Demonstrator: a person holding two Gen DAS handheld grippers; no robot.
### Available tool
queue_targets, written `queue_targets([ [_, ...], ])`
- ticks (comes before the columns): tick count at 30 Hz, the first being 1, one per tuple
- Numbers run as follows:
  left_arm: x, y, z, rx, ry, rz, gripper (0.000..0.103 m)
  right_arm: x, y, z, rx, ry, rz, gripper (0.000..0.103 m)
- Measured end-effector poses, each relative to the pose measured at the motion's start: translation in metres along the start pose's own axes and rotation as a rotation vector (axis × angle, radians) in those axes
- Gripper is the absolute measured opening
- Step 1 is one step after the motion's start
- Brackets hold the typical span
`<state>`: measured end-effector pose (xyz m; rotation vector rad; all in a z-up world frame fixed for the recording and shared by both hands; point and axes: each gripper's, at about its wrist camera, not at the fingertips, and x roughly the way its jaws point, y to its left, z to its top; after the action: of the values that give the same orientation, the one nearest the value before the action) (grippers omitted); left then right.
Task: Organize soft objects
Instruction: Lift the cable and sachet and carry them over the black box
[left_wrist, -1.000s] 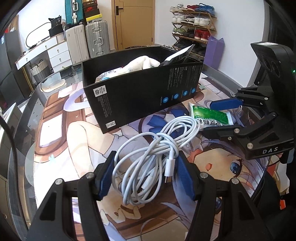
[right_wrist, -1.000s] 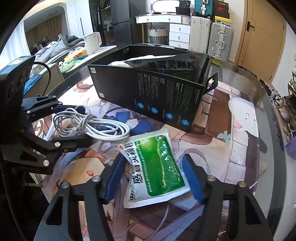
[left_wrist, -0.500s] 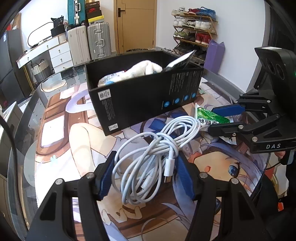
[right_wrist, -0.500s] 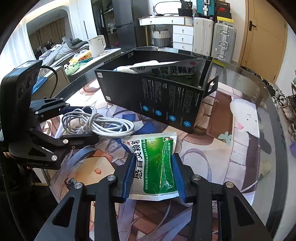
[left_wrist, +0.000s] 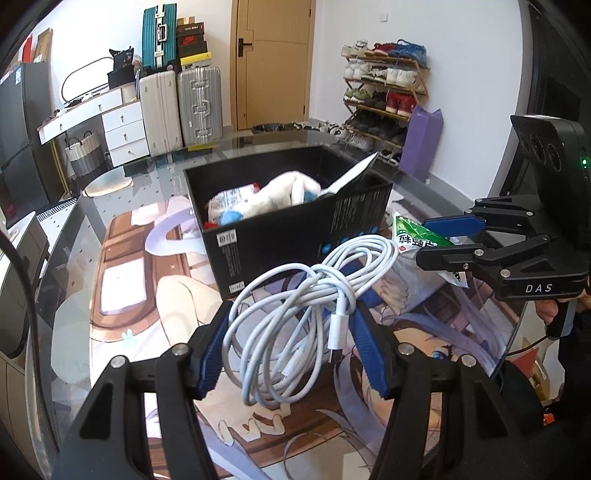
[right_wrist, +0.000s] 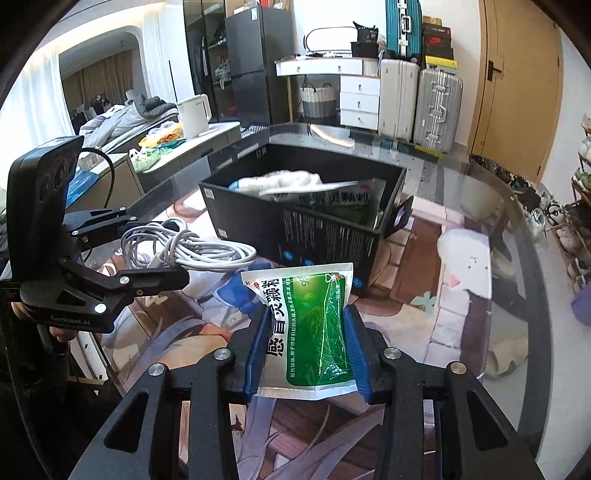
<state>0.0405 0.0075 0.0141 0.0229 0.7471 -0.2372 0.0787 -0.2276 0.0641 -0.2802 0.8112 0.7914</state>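
Note:
My left gripper (left_wrist: 291, 347) is shut on a coiled white cable (left_wrist: 303, 306) and holds it above the table, near the black box (left_wrist: 295, 236). The cable also shows in the right wrist view (right_wrist: 192, 251), held by the left gripper (right_wrist: 159, 251). My right gripper (right_wrist: 306, 350) is shut on a green and white pouch (right_wrist: 310, 325), lifted off the table in front of the box (right_wrist: 332, 240). The pouch also shows in the left wrist view (left_wrist: 417, 236), held by the right gripper (left_wrist: 439, 240). The box holds a white plush toy (left_wrist: 280, 195), a packet and another pouch (right_wrist: 332, 199).
A glass-topped table with an anime print mat (left_wrist: 147, 295) carries the box. A white kettle (right_wrist: 194, 114) stands on a counter to the left. Suitcases (left_wrist: 184, 103) and a shoe rack (left_wrist: 384, 88) stand against the far walls.
My right gripper closed on the pouch and lifted it off the table. Both grippers rose with their loads, so the box's inside now shows more.

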Motion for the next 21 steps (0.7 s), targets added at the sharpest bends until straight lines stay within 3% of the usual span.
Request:
queue_targets([
  [10, -0.023, 0.002, 0.006, -0.008, -0.061, -0.017, 0.062, -0.031, 0.004, 0.011, 0.006, -0.096, -0.009, 0.040],
  [21, -0.042, 0.011, 0.021, -0.045, -0.133, 0.029, 0.062, -0.051, -0.002, 0.022, 0.063, -0.190, -0.047, 0.040],
])
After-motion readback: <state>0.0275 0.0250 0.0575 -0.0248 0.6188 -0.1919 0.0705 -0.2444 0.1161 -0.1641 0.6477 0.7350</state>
